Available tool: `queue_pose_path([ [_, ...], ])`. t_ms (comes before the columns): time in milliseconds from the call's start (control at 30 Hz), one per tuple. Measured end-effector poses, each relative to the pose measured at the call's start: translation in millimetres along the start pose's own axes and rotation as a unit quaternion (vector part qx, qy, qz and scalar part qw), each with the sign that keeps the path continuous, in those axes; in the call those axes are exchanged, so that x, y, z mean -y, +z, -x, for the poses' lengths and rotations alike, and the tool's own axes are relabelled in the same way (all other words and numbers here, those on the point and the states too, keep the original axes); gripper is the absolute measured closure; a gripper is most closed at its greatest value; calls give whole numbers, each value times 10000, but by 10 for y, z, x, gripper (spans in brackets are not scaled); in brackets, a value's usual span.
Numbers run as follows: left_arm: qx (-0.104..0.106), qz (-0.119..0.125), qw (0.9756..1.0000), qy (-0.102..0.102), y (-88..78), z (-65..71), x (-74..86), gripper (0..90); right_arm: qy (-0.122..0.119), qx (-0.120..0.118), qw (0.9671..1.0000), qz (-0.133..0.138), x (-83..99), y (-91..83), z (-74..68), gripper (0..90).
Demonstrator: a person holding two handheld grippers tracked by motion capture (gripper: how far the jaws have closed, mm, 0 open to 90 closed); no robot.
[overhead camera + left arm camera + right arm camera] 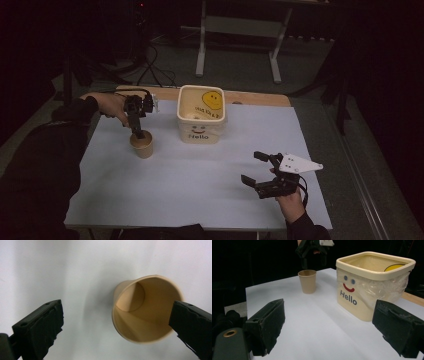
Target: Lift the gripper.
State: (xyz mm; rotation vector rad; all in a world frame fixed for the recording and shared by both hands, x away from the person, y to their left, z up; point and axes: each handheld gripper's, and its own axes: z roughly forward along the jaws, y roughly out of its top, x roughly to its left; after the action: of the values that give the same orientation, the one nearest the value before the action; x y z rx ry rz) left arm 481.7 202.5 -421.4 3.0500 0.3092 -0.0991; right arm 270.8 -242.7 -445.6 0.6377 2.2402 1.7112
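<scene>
A person in dark sleeves works at a bench (200, 195) covered with a pale white sheet, a black two-jaw gripper in each hand, in a dim room. In the high view, the left gripper (138, 131) points downward at the left centre of the frame, its tips at the mouth of a small tan paper cup (142, 144) standing upright on the sheet. The left gripper view looks straight down into that cup (146, 312), which sits right of centre; the jaws are spread wide, one at the lower left clear of the cup, the other at the right edge overlapping the cup's rim, and whether it touches the rim cannot be told. Just right of the cup in the high view, at upper centre, stands a cream square plastic tub (201, 120) with a yellow smiley face inside it and the word "Hello" on its front wall. At the lower right of the high view, the right gripper (254, 169), topped by a grey three-cornered plate, hovers low over bare sheet, well apart from both cup and tub, its jaws spread and holding nothing. The right gripper view shows the tub (372, 287) at the right, with a blue-eyed, red-mouthed face above the lettering and clear plastic film on its side, the cup (307, 281) at upper centre, and the left gripper (312, 250) above it.
</scene>
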Motion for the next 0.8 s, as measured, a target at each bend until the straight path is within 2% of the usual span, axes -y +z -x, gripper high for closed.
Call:
queue_pose_path([
  [33,0,0,10000,0,0,0,0,4,0,0,10000,0,0,0,0,108],
  [100,-54,32,10000,-26,-137,40,-7,4,-13,2,10000,21,-3,-5,-7,108],
  [133,-54,32,10000,-26,-137,40,-7,4,-10,-3,10000,22,-4,-6,-6,107],
  [200,-82,33,10000,-16,-304,80,-8,4,-16,6,10000,20,-6,-7,-8,108],
  [233,-82,33,10000,-16,-304,80,-8,4,-6,2,10000,23,-7,-8,-8,107],
  [267,-156,-9,9999,12,-403,103,-7,4,-7,7,10000,24,-7,-8,-8,107],
  [367,-164,-8,9999,-13,-497,135,-3,4,-1,-3,10000,20,-7,-6,-8,108],
  [400,-192,-35,9998,-11,-594,170,2,4,0,-7,10000,18,-7,-5,-7,108],
  [433,-192,-35,9998,-11,-594,170,2,4,0,-7,10000,18,-7,-5,-7,108],
  [467,-225,-64,9997,4,-699,206,10,3,9,-12,10000,22,-6,-3,-5,108],
  [500,-225,-64,9997,4,-699,206,10,4,11,-14,10000,17,-5,-1,-2,108],
  [533,-262,-46,9996,1,-796,235,17,4,17,-15,10000,17,-4,-1,-2,108],
  [567,-262,-46,9996,1,-796,235,17,4,17,-15,10000,17,-4,-1,-2,108],
  [667,-348,-127,9993,0,-962,287,28,4,29,-14,10000,9,-2,-2,-3,107],
  [700,-397,-82,9992,-14,-1087,330,29,4,36,-19,10000,10,-3,-4,-4,108],
  [767,-418,-54,9991,3,-1135,348,30,3,36,-21,10000,8,-3,-3,-3,108],
  [800,-439,-60,9990,-22,-1210,386,31,4,44,-34,10000,5,-2,1,-3,108],
])
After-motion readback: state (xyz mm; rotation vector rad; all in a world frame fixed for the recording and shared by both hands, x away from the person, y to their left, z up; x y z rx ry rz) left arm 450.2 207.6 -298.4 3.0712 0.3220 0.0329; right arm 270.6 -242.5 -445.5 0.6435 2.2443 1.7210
